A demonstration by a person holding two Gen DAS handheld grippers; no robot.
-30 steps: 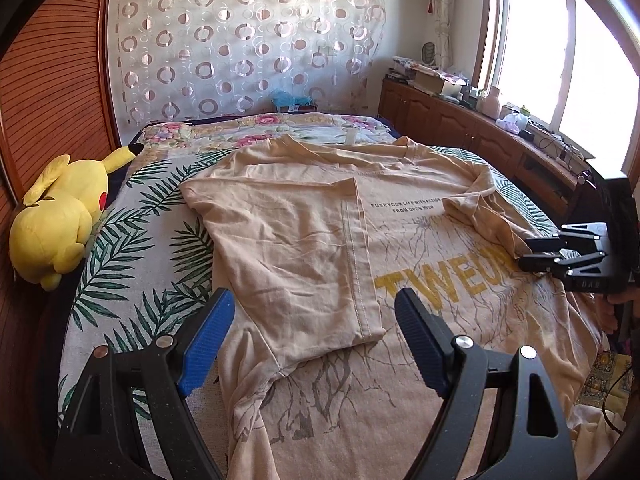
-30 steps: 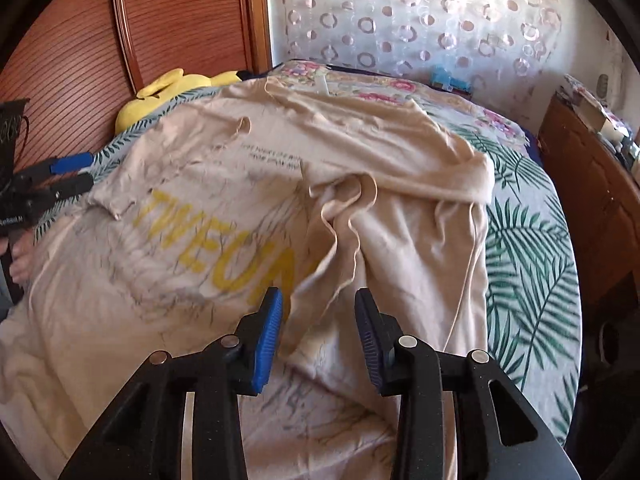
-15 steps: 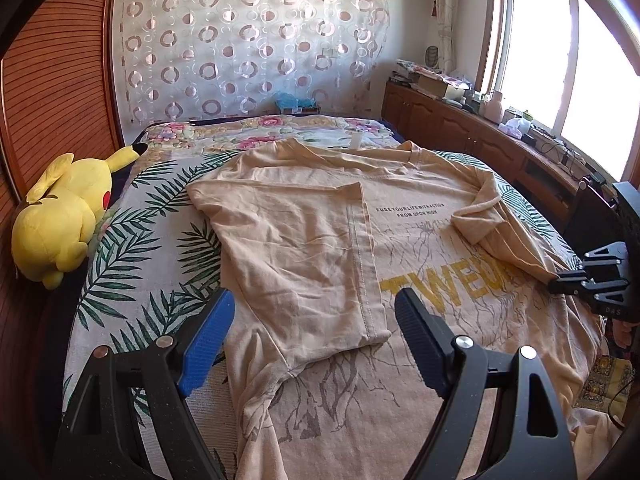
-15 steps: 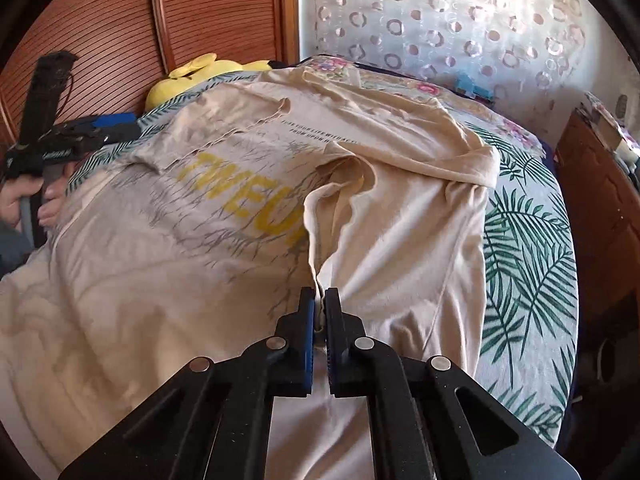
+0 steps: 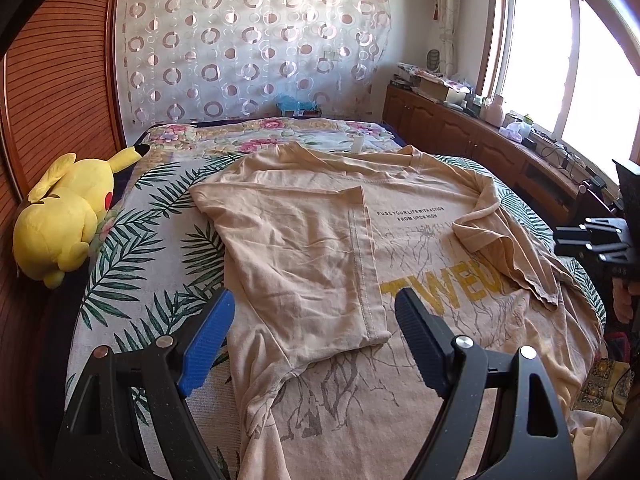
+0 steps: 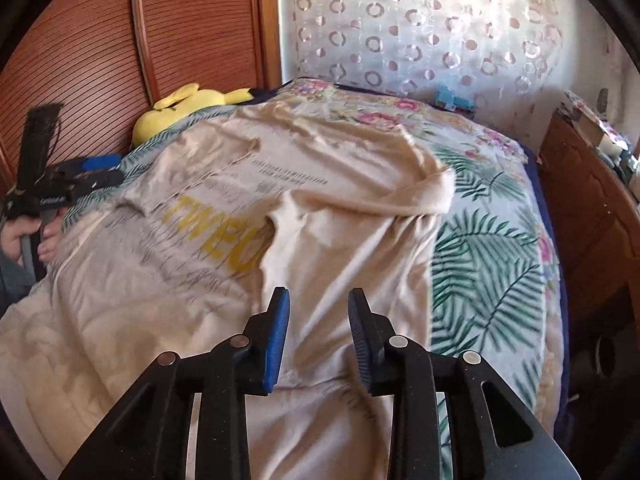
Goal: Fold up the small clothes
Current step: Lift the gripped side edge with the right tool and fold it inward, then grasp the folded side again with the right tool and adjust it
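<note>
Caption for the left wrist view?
Open left tool hovers over a half-folded shirt on the bed.

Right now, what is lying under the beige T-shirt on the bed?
Under the beige T-shirt lies a bedspread with green palm leaves, showing along both sides, and a floral cover beyond the collar. What the shirt's middle covers cannot be seen.

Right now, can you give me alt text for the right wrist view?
A beige T-shirt lies spread on a palm-leaf bedspread, its right side folded over the yellow print. The right tool hangs above it, jaws opening, nothing between them. A yellow plush toy sits far left.
</note>
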